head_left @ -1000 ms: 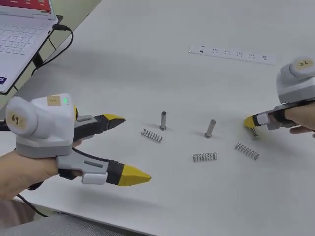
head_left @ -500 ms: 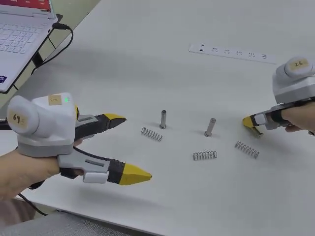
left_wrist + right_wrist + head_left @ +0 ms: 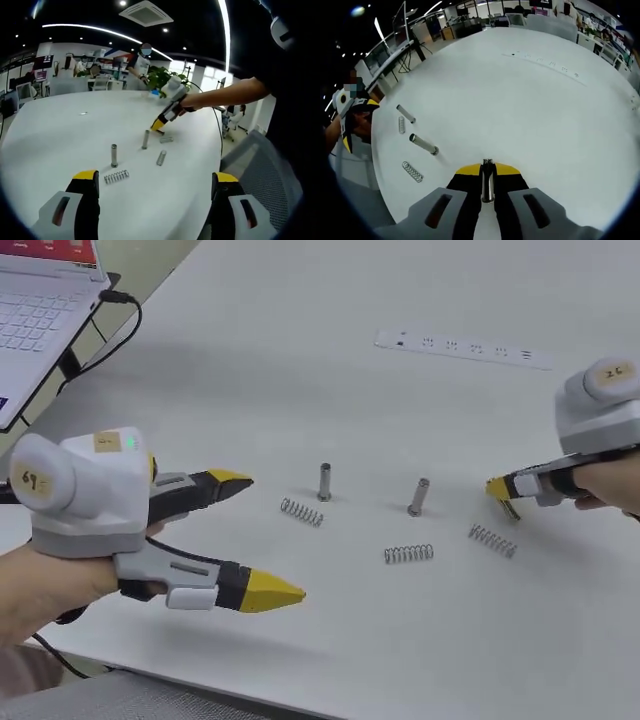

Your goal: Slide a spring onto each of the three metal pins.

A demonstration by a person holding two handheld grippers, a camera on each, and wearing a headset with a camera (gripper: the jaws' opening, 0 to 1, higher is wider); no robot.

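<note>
My right claw (image 3: 488, 170) is clamped on a metal pin (image 3: 487, 182), apparently off the surface (image 3: 300, 360), right of the middle pin (image 3: 418, 497). A spring (image 3: 409, 553) lies just before that pin. My left claw (image 3: 275, 536) gapes wide, empty.

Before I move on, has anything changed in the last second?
Barely. The right tongs stay shut on the third pin, which seems to have tipped slightly. The left tongs stay open, hovering. The other two pins stand and three springs lie loose as before; the slight overall shift is the camera's.

Two pins (image 3: 324, 482) (image 3: 419, 497) upright, third pin (image 3: 487, 180) clamped, springs (image 3: 409, 554) loose
</note>
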